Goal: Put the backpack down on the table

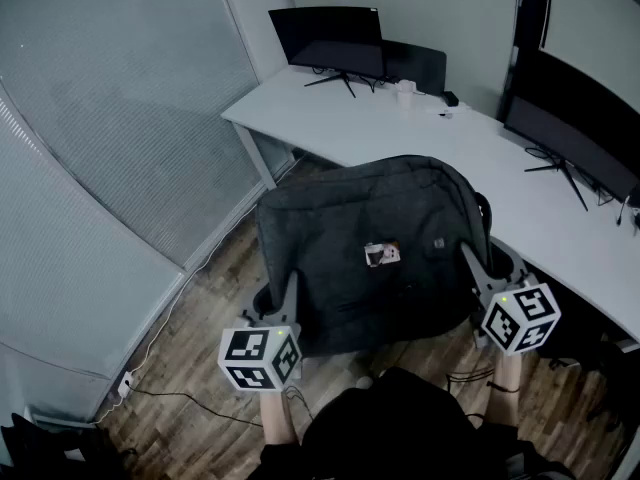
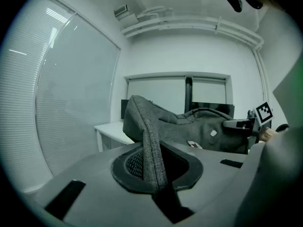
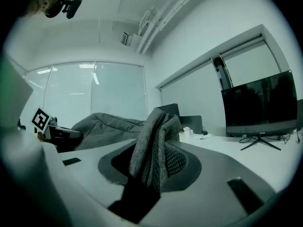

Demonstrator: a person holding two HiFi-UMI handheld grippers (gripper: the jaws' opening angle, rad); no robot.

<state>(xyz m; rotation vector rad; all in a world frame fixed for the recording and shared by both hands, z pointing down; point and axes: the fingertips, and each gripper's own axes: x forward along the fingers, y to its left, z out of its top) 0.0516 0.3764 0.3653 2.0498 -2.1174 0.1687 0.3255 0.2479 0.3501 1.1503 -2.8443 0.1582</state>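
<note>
My left gripper (image 1: 284, 301) and right gripper (image 1: 478, 271) each clench a fabric edge of the backpack (image 1: 370, 238). I should carry it level to the table (image 1: 400, 133) at one o'clock.

The backpack (image 1: 370, 218) hides part of the counter's (image 1: 380, 128) near edge. Its patch (image 1: 382, 255) is too small to read. Small white things (image 1: 405, 90) near the counter's far edge cannot be identified. The right monitor (image 1: 570, 133) is cut off by the picture's edge.

Office: white corner desk (image 1: 420, 133), monitors (image 1: 328, 36).
</note>
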